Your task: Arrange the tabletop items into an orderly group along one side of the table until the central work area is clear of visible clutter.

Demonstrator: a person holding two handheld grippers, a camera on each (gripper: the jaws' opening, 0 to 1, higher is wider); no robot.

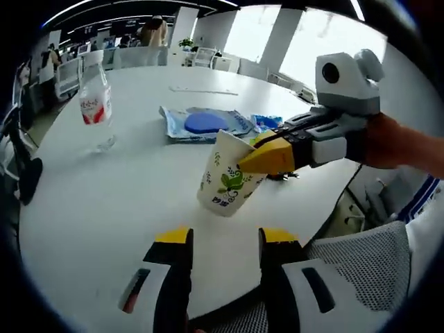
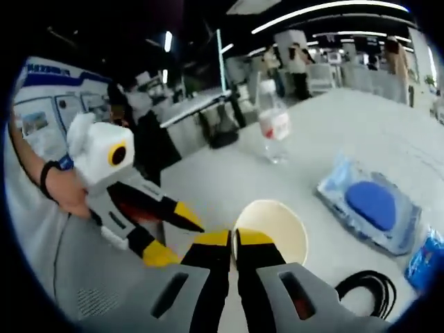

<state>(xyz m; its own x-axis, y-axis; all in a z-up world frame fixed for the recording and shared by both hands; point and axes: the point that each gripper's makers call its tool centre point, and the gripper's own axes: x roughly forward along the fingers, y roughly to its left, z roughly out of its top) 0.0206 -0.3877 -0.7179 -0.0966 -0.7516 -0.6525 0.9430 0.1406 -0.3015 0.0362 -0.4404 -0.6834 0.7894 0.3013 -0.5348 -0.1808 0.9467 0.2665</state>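
A white paper cup (image 1: 225,184) with a green leaf print hangs tilted near the table's front edge. My right gripper (image 1: 251,163) comes in from the right and is shut on the cup's rim. In the right gripper view the same jaws (image 2: 234,239) pinch the rim of the cup (image 2: 277,232), whose open mouth faces the camera. My left gripper (image 1: 225,237) stands open just in front of the cup with nothing between its fingers. It also shows at the left (image 2: 173,236), held by a hand, jaws spread.
On the round white table (image 1: 104,208) stand a clear water bottle (image 1: 95,104) (image 2: 274,125) with a red label, a blue packet (image 1: 205,125) (image 2: 374,205), a small blue pouch (image 1: 267,121) (image 2: 427,260) and a black cable (image 2: 364,288). A mesh chair (image 1: 368,277) sits at the near edge.
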